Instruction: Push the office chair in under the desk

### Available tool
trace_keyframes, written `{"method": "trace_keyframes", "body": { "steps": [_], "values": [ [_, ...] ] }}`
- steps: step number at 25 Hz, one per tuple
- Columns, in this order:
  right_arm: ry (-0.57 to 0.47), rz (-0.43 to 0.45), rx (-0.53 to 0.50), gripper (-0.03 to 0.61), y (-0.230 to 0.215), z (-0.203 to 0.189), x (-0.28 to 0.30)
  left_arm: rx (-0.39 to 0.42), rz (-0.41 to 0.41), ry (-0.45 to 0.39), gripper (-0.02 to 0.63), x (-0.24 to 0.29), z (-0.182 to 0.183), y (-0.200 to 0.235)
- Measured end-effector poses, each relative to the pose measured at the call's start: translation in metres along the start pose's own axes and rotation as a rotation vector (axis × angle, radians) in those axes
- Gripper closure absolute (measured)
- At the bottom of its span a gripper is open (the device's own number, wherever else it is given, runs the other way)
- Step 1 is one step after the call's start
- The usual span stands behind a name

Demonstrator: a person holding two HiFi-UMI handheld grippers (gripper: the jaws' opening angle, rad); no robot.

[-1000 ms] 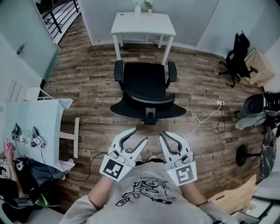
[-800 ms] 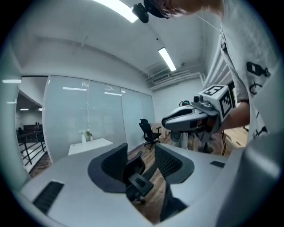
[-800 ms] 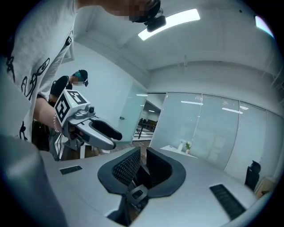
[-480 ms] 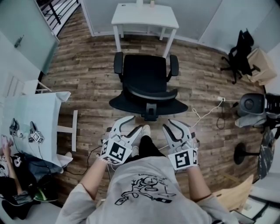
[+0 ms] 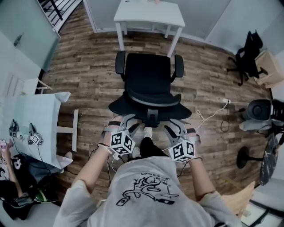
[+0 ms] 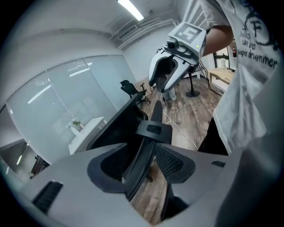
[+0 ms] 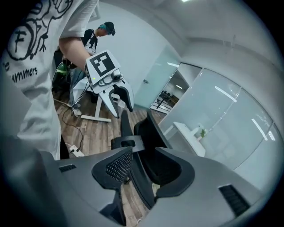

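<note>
My left gripper (image 5: 128, 122) and right gripper (image 5: 176, 125) have just been opening. Their jaws stand apart, astride the backrest rim of the black armrested office chair (image 5: 148, 84) at centre frame, not clamping it. The chair is not yet under the white desk (image 5: 148, 13) at top, so I judge the whole push remains.

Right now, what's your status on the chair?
Left gripper and right gripper open, jaws just opening, backrest edge between each pair. Office chair faces the white desk, not yet under. Nothing seen between them.

Bright, even light from ceiling strips (image 6: 131, 9); heavy fisheye bending, dark corners, soft foreground.
</note>
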State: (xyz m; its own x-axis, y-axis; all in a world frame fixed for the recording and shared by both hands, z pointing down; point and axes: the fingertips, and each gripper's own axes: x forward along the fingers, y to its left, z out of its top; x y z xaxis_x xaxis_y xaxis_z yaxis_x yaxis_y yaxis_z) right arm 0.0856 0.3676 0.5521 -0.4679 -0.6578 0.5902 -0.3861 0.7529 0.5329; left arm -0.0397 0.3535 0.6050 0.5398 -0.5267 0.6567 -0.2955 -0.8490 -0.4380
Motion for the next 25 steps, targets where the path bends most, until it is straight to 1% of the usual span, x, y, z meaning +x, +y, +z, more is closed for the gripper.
{"method": "trace_keyframes", "body": {
  "steps": [4,7,10,13,16,18,19,22,25],
  "values": [
    [0.088,0.065,-0.013,0.390,0.007,-0.039,0.029,0.093,-0.036,0.116,0.394,0.033,-0.033,-0.007],
    [0.142,0.109,-0.024,0.364,0.014,-0.064,0.048,0.145,-0.067,0.176,0.376,0.053,-0.051,-0.014],
    [0.189,0.157,-0.034,0.341,0.021,-0.087,0.065,0.170,-0.088,0.220,0.367,0.067,-0.064,-0.015],
    [0.222,0.206,-0.033,0.339,0.029,-0.104,0.079,0.201,-0.113,0.257,0.367,0.079,-0.076,-0.018],
    [0.234,0.229,-0.033,0.339,0.035,-0.115,0.091,0.234,-0.133,0.289,0.371,0.089,-0.085,-0.019],
    [0.241,0.233,-0.044,0.341,0.037,-0.119,0.098,0.253,-0.122,0.297,0.416,0.092,-0.087,-0.017],
    [0.245,0.236,-0.054,0.393,0.038,-0.121,0.100,0.265,-0.114,0.299,0.466,0.093,-0.088,-0.016],
    [0.260,0.246,-0.074,0.407,0.040,-0.123,0.101,0.297,-0.110,0.293,0.484,0.094,-0.089,-0.017],
    [0.267,0.256,-0.076,0.414,0.040,-0.124,0.102,0.302,-0.112,0.294,0.489,0.095,-0.090,-0.017]
  ]
}}
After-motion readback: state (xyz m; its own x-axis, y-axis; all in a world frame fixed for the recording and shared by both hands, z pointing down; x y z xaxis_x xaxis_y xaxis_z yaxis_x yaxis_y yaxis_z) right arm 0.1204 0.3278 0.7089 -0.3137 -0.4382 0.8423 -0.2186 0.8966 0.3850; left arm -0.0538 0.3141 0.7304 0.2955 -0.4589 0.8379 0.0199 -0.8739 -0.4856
